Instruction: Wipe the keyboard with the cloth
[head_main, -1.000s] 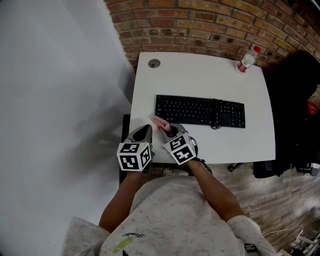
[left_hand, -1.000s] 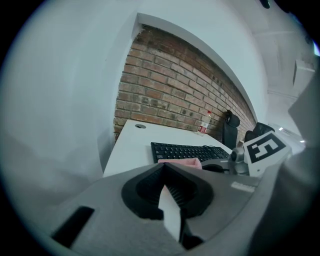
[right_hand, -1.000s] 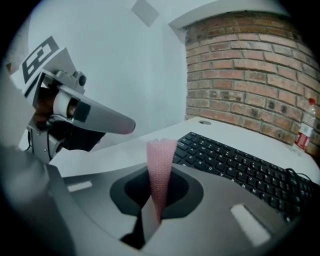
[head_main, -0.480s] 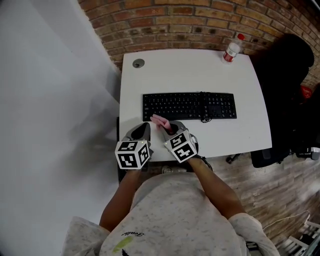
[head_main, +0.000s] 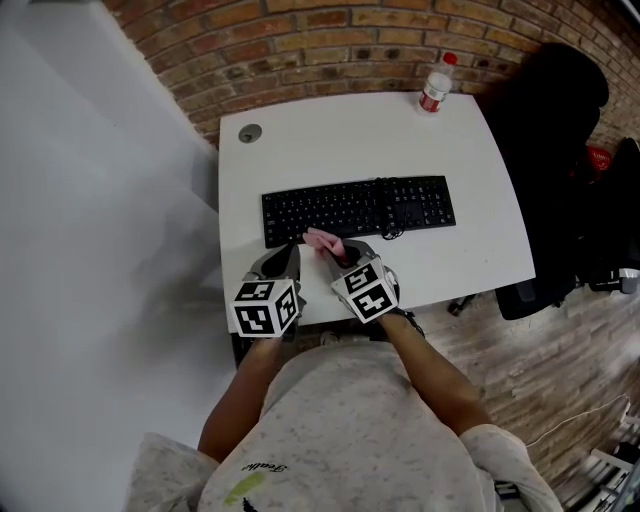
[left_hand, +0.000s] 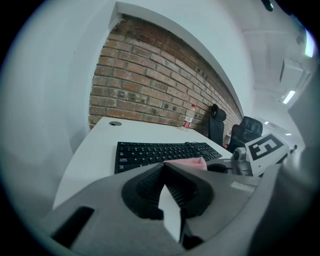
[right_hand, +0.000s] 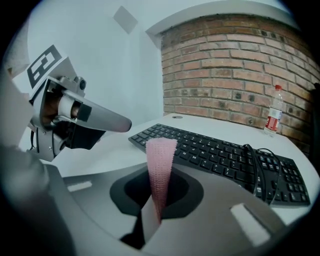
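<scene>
A black keyboard (head_main: 358, 208) lies across the middle of the white desk (head_main: 480, 250); it also shows in the left gripper view (left_hand: 155, 150) and the right gripper view (right_hand: 220, 155). My right gripper (head_main: 335, 255) is shut on a pink cloth (head_main: 322, 242), a folded strip that sticks up from the jaws (right_hand: 159, 165), just short of the keyboard's near left corner. My left gripper (head_main: 290, 258) hovers beside it on the left with its jaws closed on nothing (left_hand: 162, 167). The pink cloth (left_hand: 187, 162) peeks over it.
A plastic water bottle (head_main: 434, 84) with a red cap stands at the desk's far right corner. A round grommet (head_main: 249, 132) sits at the far left. The keyboard's cable (right_hand: 252, 160) is bunched on its right part. A black office chair (head_main: 560, 170) stands right of the desk. A brick wall is behind.
Both grippers keep their pose and the cloth stays clamped. The head view has swung, so the desk and keyboard sit further left and rotated in the picture.
</scene>
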